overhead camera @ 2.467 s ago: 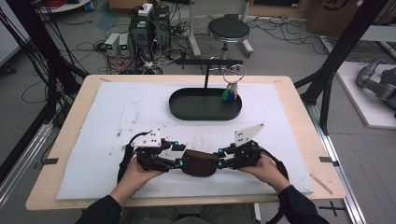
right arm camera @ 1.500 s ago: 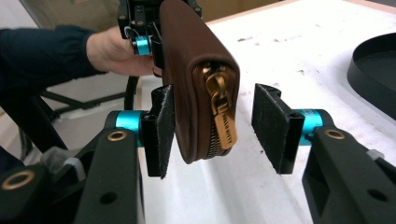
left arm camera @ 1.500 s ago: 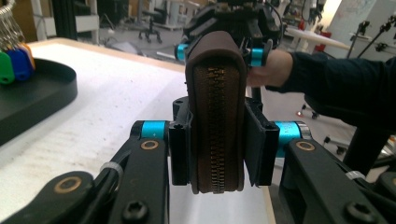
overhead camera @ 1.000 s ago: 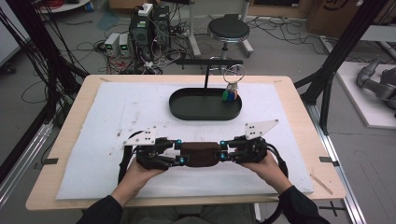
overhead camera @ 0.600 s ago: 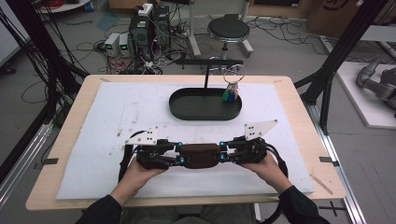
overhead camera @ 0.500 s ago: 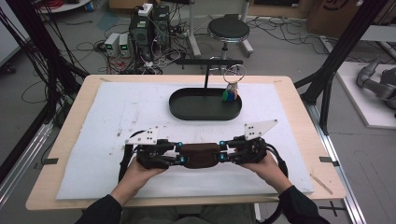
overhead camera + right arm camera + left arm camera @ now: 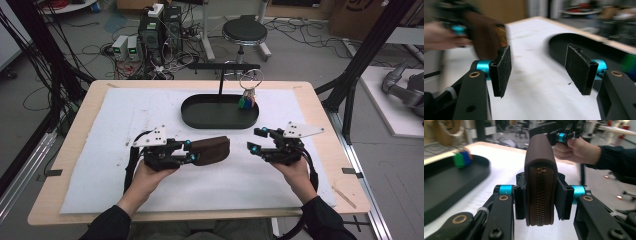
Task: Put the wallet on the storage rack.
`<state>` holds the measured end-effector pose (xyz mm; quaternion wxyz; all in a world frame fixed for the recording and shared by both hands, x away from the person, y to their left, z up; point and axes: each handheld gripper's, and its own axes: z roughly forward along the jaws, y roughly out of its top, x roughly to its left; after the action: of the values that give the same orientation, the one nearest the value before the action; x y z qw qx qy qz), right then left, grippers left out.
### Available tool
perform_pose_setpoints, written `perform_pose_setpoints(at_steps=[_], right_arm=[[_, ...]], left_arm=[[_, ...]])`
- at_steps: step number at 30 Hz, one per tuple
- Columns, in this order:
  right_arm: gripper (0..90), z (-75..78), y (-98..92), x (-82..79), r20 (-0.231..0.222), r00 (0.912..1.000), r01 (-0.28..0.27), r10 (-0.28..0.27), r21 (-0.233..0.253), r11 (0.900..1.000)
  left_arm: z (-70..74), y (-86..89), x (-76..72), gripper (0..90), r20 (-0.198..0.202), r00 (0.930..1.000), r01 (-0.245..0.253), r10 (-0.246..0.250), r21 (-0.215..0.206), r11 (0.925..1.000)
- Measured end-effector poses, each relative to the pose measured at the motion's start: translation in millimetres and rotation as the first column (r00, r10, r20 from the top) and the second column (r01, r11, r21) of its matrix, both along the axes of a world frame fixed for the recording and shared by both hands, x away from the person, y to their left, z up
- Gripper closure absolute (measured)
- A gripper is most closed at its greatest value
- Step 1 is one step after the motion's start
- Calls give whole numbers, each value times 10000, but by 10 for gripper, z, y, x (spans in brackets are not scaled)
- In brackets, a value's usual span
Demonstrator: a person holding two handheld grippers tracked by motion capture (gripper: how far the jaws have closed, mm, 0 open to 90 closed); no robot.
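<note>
A brown zippered pouch hangs just above the white mat, held at its left end by my left gripper. In the left gripper view the pouch stands on edge with its brass zipper facing the camera, clamped between both pads. My right gripper is open to the right of the pouch, a short gap away from it. The right gripper view has its two black pads spread wide with nothing between them, and the pouch is blurred at the upper left.
A black oval tray lies at the middle back of the mat, with a post and crossbar rising from it. A key ring with green and blue tags hangs at the tray's right end. The table's wooden edge runs to the right.
My right gripper has let go of the pouch's right end and pulled away to the right. The pouch now stays with my left gripper alone, shifted slightly left and up.
</note>
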<state>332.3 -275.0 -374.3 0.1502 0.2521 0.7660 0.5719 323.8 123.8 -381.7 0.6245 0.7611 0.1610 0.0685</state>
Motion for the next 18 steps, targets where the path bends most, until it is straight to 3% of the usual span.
perform_pose_setpoints(at_steps=[3,6,12,18], right_arm=[[389,-28,-126,27,77,9906,1369,-1369,-28,9906],[387,-52,-229,56,-27,9752,2213,-2213,-29,9752],[383,-94,-339,105,-232,9554,2938,-2943,-215,9556],[383,-107,-388,122,-95,9391,3430,-3436,-417,9384]], left_arm=[[40,18,75,660,138,9985,-527,528,-75,9986],[80,11,163,661,225,9951,-960,962,-81,9953],[149,-71,351,661,530,9851,-1648,1636,186,9861],[183,-175,538,661,598,9738,-2221,2194,430,9741]])
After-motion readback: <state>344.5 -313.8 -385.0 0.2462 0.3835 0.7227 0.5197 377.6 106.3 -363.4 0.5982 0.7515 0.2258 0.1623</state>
